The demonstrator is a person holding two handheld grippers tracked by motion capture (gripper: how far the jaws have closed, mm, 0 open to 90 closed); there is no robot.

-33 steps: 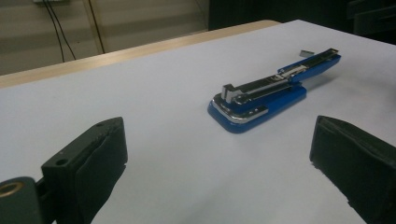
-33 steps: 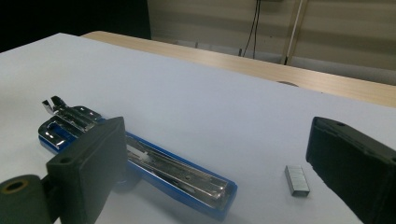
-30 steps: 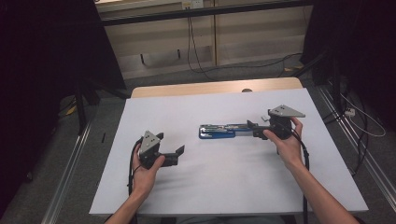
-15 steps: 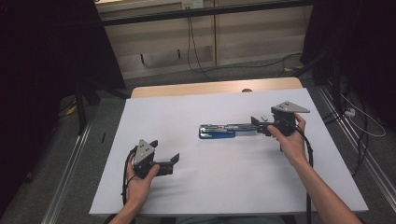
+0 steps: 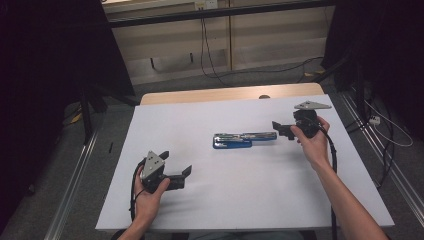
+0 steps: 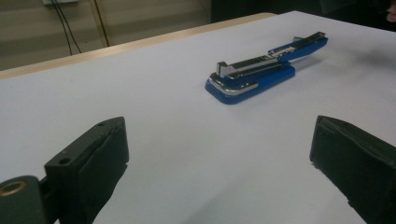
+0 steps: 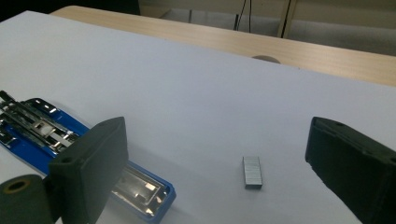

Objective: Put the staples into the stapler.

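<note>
Right claw (image 5: 281, 129) just beside stapler (image 5: 244, 139)

- A white sheet (image 5: 240, 200) covers the bench, whose pale wood edge (image 5: 200, 95) shows along the far side.
- Beyond it stands a beige panelled wall (image 5: 260, 40), with black cables (image 5: 205, 45) hanging down it.
- Grey floor (image 5: 200, 80) lies below.
- Dark curtains (image 5: 45, 75) flank both sides.

Staple block (image 7: 252, 172) beside opened blue stapler (image 7: 70, 144)

Lab recording bay, white-covered table (image 5: 240, 200), black curtains (image 5: 45, 75), floor cables (image 5: 220, 70), aluminium rails (image 5: 75, 195)
</note>
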